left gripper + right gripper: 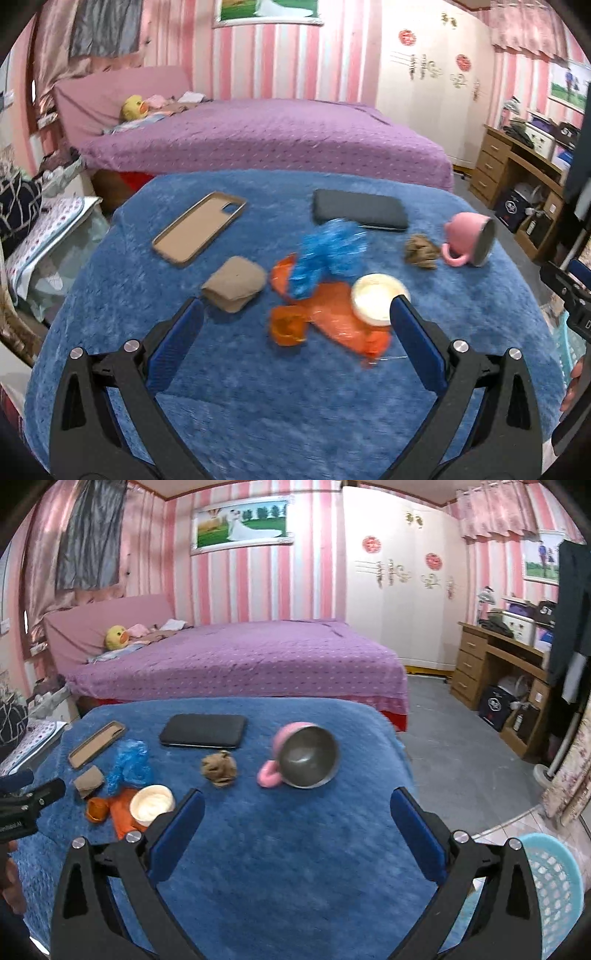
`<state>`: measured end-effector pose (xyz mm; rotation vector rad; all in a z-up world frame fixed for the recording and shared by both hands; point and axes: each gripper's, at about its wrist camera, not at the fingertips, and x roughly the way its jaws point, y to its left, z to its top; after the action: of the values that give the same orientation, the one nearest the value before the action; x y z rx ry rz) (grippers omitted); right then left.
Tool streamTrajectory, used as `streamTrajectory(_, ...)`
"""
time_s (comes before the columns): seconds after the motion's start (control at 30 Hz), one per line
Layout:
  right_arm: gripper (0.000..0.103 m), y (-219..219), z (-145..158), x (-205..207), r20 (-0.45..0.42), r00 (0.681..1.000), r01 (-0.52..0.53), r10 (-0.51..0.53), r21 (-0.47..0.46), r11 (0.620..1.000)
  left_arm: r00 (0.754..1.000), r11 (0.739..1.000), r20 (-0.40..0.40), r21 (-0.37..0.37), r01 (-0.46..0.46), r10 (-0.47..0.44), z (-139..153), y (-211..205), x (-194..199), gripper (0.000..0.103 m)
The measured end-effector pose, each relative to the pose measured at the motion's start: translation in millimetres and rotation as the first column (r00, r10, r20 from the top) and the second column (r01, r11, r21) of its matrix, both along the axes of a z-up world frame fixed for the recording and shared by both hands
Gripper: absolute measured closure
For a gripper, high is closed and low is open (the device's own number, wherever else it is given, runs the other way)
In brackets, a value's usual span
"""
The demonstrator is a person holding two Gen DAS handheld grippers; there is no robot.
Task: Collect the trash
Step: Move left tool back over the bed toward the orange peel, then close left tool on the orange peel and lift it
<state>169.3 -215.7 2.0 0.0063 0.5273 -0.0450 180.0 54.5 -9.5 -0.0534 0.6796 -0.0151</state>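
Home bedrm: bed [236, 657], wardrobe [399, 590].

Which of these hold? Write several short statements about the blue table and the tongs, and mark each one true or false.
1. The pink mug with the grey metal inside lies on its side. True.
2. The left tongs are shut on the crumpled blue plastic wrapper. False: they are open and hold nothing.
3. The round cream lid rests partly on the orange plastic wrapper. True.
4. The light blue perforated basket stands on the blue fuzzy tablecloth. False: it sits off the table, beyond its right edge.
5. The right tongs are open. True.
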Motion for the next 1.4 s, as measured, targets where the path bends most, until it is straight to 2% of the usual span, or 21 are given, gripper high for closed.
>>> streamTrajectory(0.23,0.005,20,-33,22,-0.043,0.999,-0.026,0.024,-0.043,0.999,0.997,0.998,-0.059,-0.022,-0.06,0.058,-33,30,13,0.006)
streamTrajectory(0.53,0.005,12,-59,41,-0.142,0.99,-0.011,0.001,-0.065,0.998,0.989,0.997,-0.143,-0.062,-0.039,0.03,-69,26,32,0.007)
streamTrajectory(0.6,0.005,8,-61,42,-0.149,0.989,-0.004,-0.006,-0.064,0.998,0.987,0.996,-0.159,-0.086,-0.029,0.015,-74,23,38,0.013)
streamTrajectory(0.67,0.005,6,-60,42,-0.15,0.989,0.001,-0.011,-0.067,0.998,0.986,0.995,-0.169,-0.103,-0.011,-0.006,-77,18,42,0.028)
streamTrajectory(0.7,0.005,6,-61,42,-0.149,0.989,0.002,-0.012,-0.069,0.998,0.986,0.994,-0.169,-0.106,-0.002,-0.016,-77,15,43,0.031)
streamTrajectory(0.87,0.005,8,-63,40,-0.152,0.988,-0.006,-0.005,-0.072,0.997,0.985,0.994,-0.163,-0.101,0.043,-0.06,-78,3,45,0.072)
streamTrajectory(0.97,0.005,12,-63,38,-0.153,0.988,-0.018,0.009,-0.063,0.998,0.988,0.993,-0.142,-0.11,0.051,-0.067,-71,6,40,0.083)
streamTrajectory(1.03,0.005,17,-63,37,-0.147,0.989,-0.028,0.018,-0.064,0.998,0.99,0.991,-0.125,-0.123,0.044,-0.06,-65,14,35,0.086)
streamTrajectory(1.2,0.005,35,-63,36,-0.146,0.987,-0.07,0.063,-0.041,0.997,0.995,0.988,-0.097,-0.157,0.01,-0.026,-53,37,28,0.087)
streamTrajectory(1.33,0.005,57,-64,37,-0.151,0.983,-0.115,0.103,-0.067,0.991,0.994,0.991,-0.113,-0.137,-0.008,-0.008,-57,46,28,0.087)
streamTrajectory(1.4,0.005,63,-63,37,-0.148,0.983,-0.122,0.111,-0.068,0.99,0.992,0.988,-0.127,-0.152,-0.007,-0.012,-60,49,29,0.087)
